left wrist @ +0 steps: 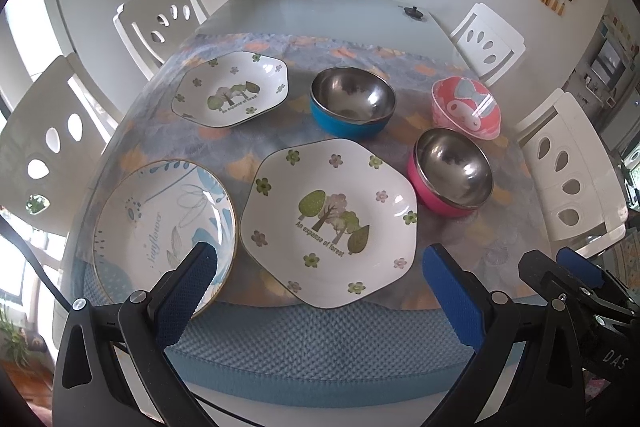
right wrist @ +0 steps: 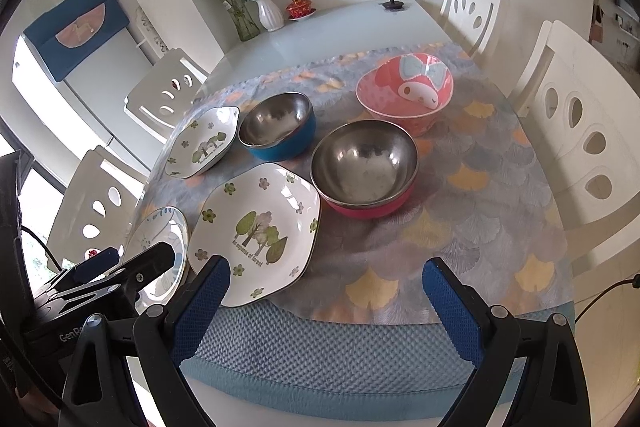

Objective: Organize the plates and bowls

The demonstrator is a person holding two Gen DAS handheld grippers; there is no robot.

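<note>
- On the patterned cloth (left wrist: 360, 55) in front of me lie three plates and three bowls, none stacked and none touching my grippers.
- At seven o'clock in my left wrist view, the left finger (left wrist: 188, 283) covers the near rim of the round sunflower plate (left wrist: 160, 219); in the right wrist view that plate is half hidden behind my other gripper.
- My left gripper (left wrist: 320, 291) is spread wide and empty, hovering at six o'clock just short of the large forest plate (left wrist: 332, 215).
- My right gripper (right wrist: 326, 295) is spread wide too, holding nothing, above the blue mat (right wrist: 320, 347) at the table's near edge.
- The large forest plate is white and angular-rimmed, with green trees and small flowers; its lettering is too small to read surely.
- The small forest plate (left wrist: 232, 91), the same pattern, sits at eleven o'clock, well apart from the large one.
- The blue bowl (left wrist: 352, 103), steel inside, sits at twelve o'clock, just beside the small plate.
- The pink steel bowl (left wrist: 452, 179) sits at two o'clock, near the large plate's right rim.
- The pink cartoon bowl (left wrist: 466, 107) lies behind it; I cannot tell if they touch.
</note>
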